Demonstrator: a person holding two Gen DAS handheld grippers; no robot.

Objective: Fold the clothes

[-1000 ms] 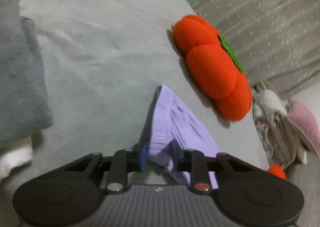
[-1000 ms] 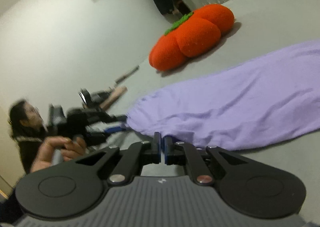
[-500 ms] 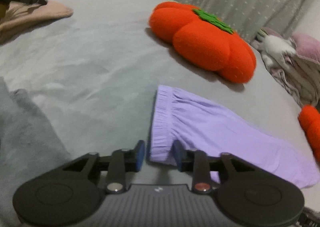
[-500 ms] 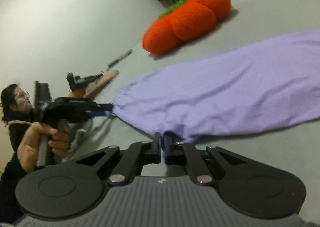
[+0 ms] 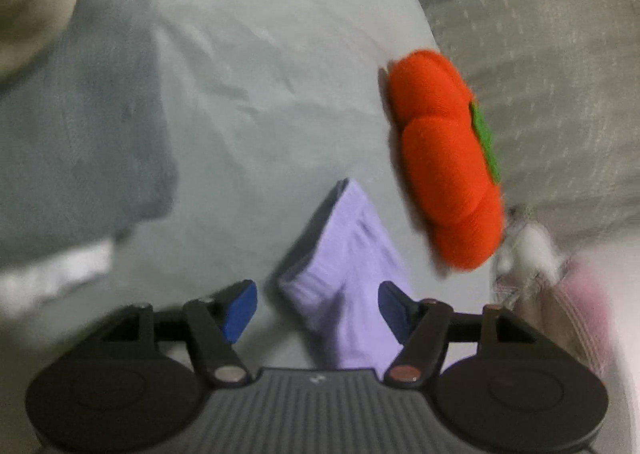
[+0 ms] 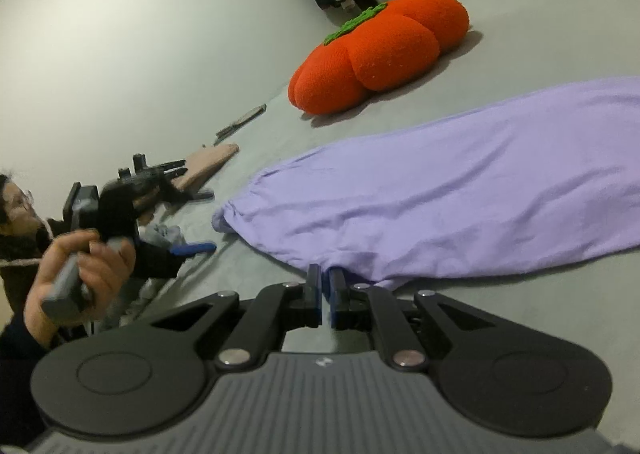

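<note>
Lying between left gripper [image 5: 318, 308] jaws just opened wide, purple garment [image 5: 344, 266], right gripper [image 6: 325, 288] jaws pinching its edge

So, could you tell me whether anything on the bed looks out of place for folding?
The orange pumpkin cushion lies on the bed beside the purple garment, apart from it. Nothing looks spilled or damaged.

The purple garment [image 6: 440, 182] lies flat and stretched long on the grey bed sheet [image 6: 140, 54], with soft wrinkles. Its gathered cuff end [image 5: 344, 254] is a little raised and folded.
</note>
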